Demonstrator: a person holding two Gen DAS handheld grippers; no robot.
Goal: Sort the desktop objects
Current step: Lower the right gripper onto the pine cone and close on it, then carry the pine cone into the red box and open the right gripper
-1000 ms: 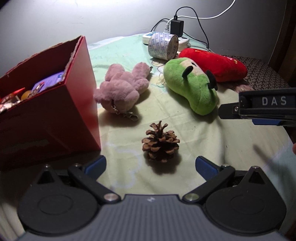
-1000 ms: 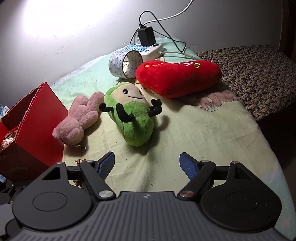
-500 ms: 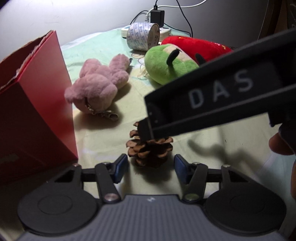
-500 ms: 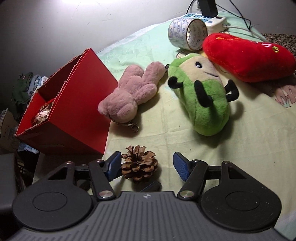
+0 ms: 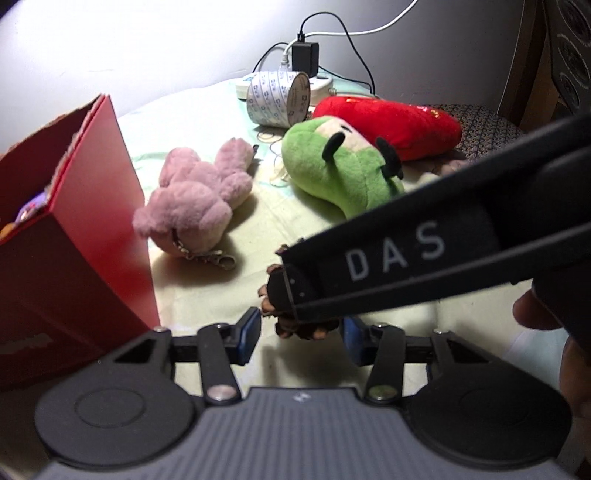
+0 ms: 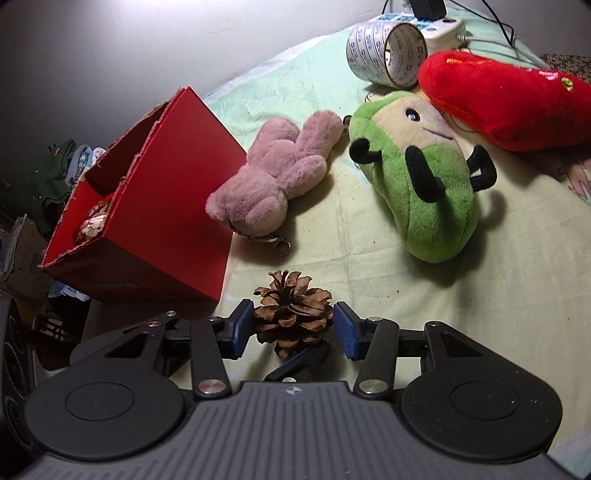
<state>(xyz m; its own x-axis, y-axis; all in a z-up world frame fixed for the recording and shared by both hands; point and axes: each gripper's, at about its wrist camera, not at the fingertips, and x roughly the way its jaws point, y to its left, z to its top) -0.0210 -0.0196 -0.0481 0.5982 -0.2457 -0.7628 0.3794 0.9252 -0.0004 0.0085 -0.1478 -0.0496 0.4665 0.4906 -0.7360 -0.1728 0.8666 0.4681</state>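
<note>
A brown pine cone (image 6: 293, 317) lies on the pale green cloth between the blue pads of my right gripper (image 6: 293, 328); the jaws stand close on both sides, and contact is unclear. My left gripper (image 5: 301, 338) is open just behind the same cone (image 5: 306, 328), which the right gripper's black body (image 5: 424, 254) mostly covers. A pink plush bunny (image 6: 280, 177), a green plush (image 6: 417, 173) and a red plush (image 6: 509, 99) lie further back.
An open red box (image 6: 155, 206) with small items inside stands at the left, close to the cone. A tape roll (image 6: 388, 53), a power strip (image 6: 443, 26) and cables lie at the back. A patterned seat (image 5: 480, 122) is at the far right.
My right gripper swung left to the pine cone and narrowed around it. My left gripper moved up to the cone and narrowed, and the right gripper's body now crosses its view.
</note>
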